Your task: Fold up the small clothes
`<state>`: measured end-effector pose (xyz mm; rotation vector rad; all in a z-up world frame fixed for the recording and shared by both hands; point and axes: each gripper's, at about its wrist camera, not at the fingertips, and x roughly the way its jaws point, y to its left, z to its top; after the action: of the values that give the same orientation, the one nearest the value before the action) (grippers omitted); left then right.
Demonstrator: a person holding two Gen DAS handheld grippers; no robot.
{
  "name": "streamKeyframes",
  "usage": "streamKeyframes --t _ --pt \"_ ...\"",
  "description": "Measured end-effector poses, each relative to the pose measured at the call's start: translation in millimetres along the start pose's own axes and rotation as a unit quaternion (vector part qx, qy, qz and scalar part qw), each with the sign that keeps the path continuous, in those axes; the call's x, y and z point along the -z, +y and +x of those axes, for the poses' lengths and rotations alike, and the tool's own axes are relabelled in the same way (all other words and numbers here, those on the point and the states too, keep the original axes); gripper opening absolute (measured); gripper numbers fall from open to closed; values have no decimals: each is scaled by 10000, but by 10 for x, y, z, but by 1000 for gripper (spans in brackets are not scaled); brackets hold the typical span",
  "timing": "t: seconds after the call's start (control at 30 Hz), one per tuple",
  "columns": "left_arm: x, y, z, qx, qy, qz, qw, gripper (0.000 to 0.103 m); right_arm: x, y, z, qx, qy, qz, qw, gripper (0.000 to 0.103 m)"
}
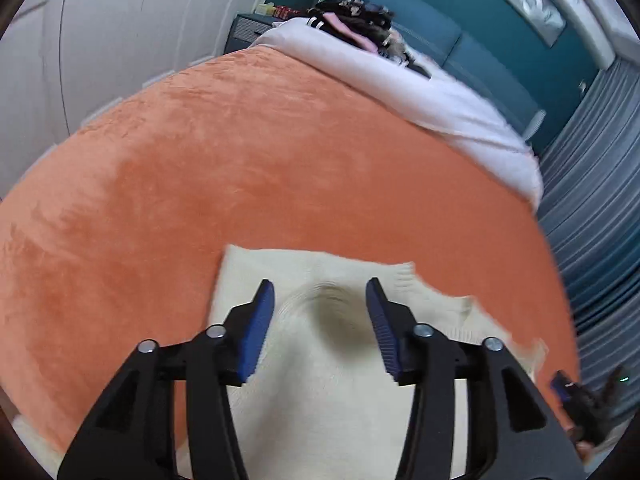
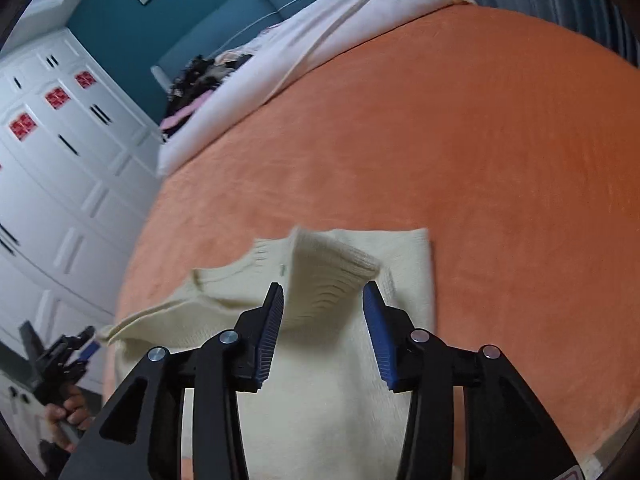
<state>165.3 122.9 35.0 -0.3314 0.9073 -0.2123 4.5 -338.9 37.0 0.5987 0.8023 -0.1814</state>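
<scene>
While both of my grippers hang over the cream sweater (image 1: 320, 380), I see that neither one holds it; the left gripper (image 1: 320, 300) has its jaws apart with nothing pressed between the blue pads (image 1: 256, 336), and the right gripper (image 2: 323, 304) is the same, open, with a ribbed flap (image 2: 332, 280) of the knit lying in the gap but not pinched. The sweater lies on the orange blanket (image 1: 280, 160), at the near edge of the bed, partly folded; 1 sleeve (image 2: 140, 316) trails toward the left side. My worry is that flap; it stands up loose, so it can fall back and undo the fold. If I close on 2 layers in place of 1, the fold drags crooked; the plush blanket may also catch the knit. The pile of dark clothes (image 1: 352, 20) is well apart.
</scene>
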Motion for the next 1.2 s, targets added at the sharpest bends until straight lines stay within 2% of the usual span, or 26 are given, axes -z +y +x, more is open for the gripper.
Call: streamKeyframes --t 0.03,0.13,0.17,0.27,0.3,0.33,0.37,0.4,0.43,0.47,0.5,0.6,0.67,0.7,0.77,0.83,0.87,0.93,1.0,1.1,1.13,1.2 --pt "56 -10 66 -67 90 147 9998 49 53 1 2 -1 -43 -25 10000 51" --pt "202 38 93 -75 123 344 9993 79 169 -74 -21 145 -288 -121 9994 66" --pt "244 77 91 -48 103 340 9994 83 208 -114 -3 219 -262 -230 9992 67" --pt "213 139 359 -204 406 257 9986 83 196 -193 157 453 77 -411 9981 67" --pt "183 178 492 -196 519 163 9983 82 174 -203 245 488 165 -404 9979 67" --pt "183 186 586 -181 658 73 9976 74 181 -238 253 476 199 -383 9979 67" --pt "178 180 704 -131 856 18 9962 59 175 -245 338 497 249 -357 9978 67" --pt "176 180 811 -128 1036 11 9945 51 189 -244 395 525 348 -350 9974 56" --pt "171 174 883 -180 1144 22 9933 27 173 -224 461 577 484 -402 9963 21" --pt "148 161 887 -131 1147 37 9933 11 130 -181 474 580 563 -470 9956 12" --pt "101 146 837 -31 1122 3 9937 11 77 -136 383 390 410 -471 9973 11" --pt "-124 23 349 451 597 28 9972 9 -149 81 -234 -352 -437 -454 9974 10" --pt "-234 -36 126 515 302 131 9981 9 -245 137 -512 -546 -903 -451 9934 10" --pt "-256 -28 105 363 202 159 9990 9 -253 99 -482 -451 -959 -444 9934 10" --pt "-207 45 335 -110 333 244 9991 9 -210 -120 -38 197 -465 -419 9978 10" --pt "-17 247 814 -361 965 99 9946 9 -19 -523 542 625 414 50 9972 9" --pt "99 323 977 -479 1171 -9 9920 9 72 -634 711 672 648 163 9955 9" --pt "173 295 941 -487 880 143 9948 10 63 -588 640 670 483 85 9965 9" --pt "146 226 834 -477 853 182 9950 10 -7 -419 488 727 339 -63 9968 11" --pt "98 60 501 -593 539 367 9961 15 3 -39 61 1027 -280 -641 9923 19" --pt "119 -39 333 -644 328 409 9965 17 73 128 -50 900 -383 -754 9923 19" --pt "227 -275 75 -490 65 466 9977 33 211 468 -117 432 -347 -859 9948 19"
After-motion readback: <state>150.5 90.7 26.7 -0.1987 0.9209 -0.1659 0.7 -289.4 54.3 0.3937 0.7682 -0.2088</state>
